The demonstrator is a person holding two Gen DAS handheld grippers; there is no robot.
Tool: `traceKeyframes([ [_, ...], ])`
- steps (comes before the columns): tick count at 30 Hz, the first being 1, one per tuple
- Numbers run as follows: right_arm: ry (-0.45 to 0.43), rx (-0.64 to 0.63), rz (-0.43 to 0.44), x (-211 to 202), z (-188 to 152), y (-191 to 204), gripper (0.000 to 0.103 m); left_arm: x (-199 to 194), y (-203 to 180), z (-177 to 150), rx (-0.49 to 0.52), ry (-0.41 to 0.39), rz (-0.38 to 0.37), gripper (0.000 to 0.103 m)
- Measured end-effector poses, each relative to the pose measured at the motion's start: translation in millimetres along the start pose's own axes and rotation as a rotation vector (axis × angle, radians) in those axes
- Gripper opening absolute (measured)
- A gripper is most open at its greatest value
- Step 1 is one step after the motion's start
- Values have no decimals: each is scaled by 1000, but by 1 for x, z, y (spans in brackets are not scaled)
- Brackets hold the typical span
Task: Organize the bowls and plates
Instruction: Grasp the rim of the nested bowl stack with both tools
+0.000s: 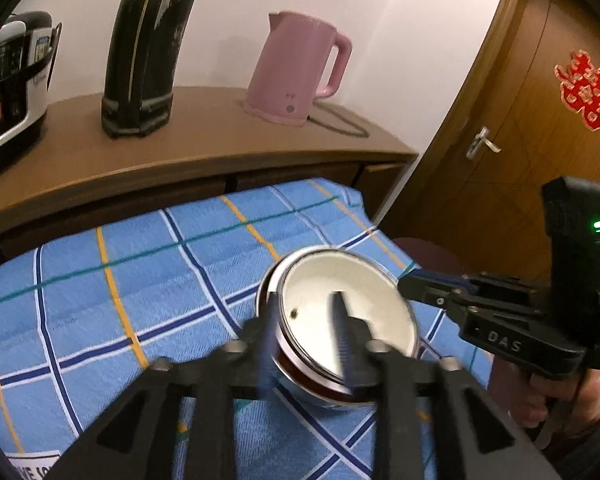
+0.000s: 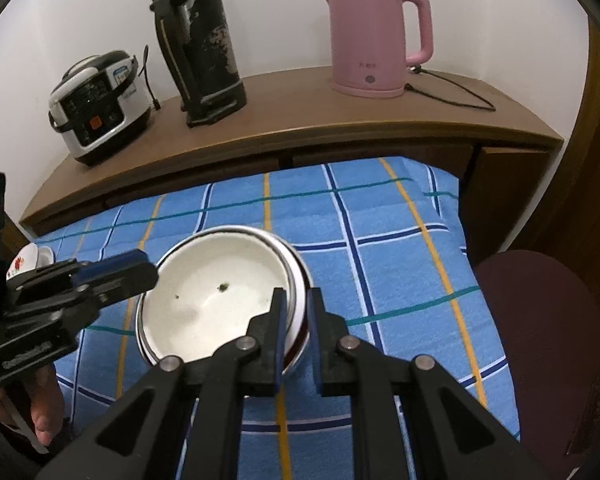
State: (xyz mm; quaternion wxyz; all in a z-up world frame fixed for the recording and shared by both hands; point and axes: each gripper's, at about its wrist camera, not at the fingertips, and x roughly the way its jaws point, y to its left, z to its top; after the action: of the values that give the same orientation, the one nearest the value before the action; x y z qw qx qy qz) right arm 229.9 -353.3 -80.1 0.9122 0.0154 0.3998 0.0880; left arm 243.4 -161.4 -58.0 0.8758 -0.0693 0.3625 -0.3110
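Both grippers — left gripper (image 1: 306,316), right gripper (image 2: 298,320) — clamp the stacked bowls' (image 2: 216,296) rim; blue plaid cloth (image 2: 380,240) mid-frame — pink kettle (image 2: 374,36) upper right.

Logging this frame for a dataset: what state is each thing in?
Bowls: nested stack, upright on the cloth, inner one empty but for specks.
Left gripper: shut on the bowls' rim.
Right gripper: shut on the bowls' rim.
Kettle: lid closed.
Rice cooker: lid closed.

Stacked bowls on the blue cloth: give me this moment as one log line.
bowls: nested, on checked cloth | left hand-held gripper: straddling rim | right hand-held gripper: straddling opposite rim | lift: not visible
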Motion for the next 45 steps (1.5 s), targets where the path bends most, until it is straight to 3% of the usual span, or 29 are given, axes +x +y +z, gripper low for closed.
traceKeyframes([
  [1, 1, -5, -8, 0, -1, 0, 13, -2, 1, 0, -1, -15, 28, 74],
  [2, -1, -3, -11, 0, -2, 0, 20, -5, 3, 0, 0, -38, 64, 78],
  [3, -7, 5, -6, -1, -3, -1, 33, -6, 4, 1, 2, -48, 64, 79],
  [5, -31, 25, 9, -3, -6, -1, 47, -1, 6, 0, 1, -24, 60, 79],
  [7, -51, 40, 15, -4, -9, -1, 51, 6, 7, -2, -5, -1, 80, 79],
  [22, -48, 114, 49, 10, -26, 3, 50, 17, 7, -9, -29, 42, 66, 78],
  [25, -52, 124, 49, 12, -29, 2, 43, 19, 7, -10, -31, 49, 65, 78],
  [26, -56, 129, 52, 12, -29, 2, 41, 19, 6, -10, -30, 50, 64, 76],
  [28, -62, 125, 36, 12, -30, 4, 39, 22, 5, -12, -27, 68, 59, 54],
  [30, -69, 126, 24, 13, -30, 3, 35, 27, 5, -14, -32, 92, 56, 46],
  [38, -103, 116, -10, 17, -33, 6, 30, 25, 2, -16, -34, 83, 82, 44],
  [45, -93, 138, 12, 11, -29, 5, 26, 23, 8, -16, -76, 87, 89, 41],
])
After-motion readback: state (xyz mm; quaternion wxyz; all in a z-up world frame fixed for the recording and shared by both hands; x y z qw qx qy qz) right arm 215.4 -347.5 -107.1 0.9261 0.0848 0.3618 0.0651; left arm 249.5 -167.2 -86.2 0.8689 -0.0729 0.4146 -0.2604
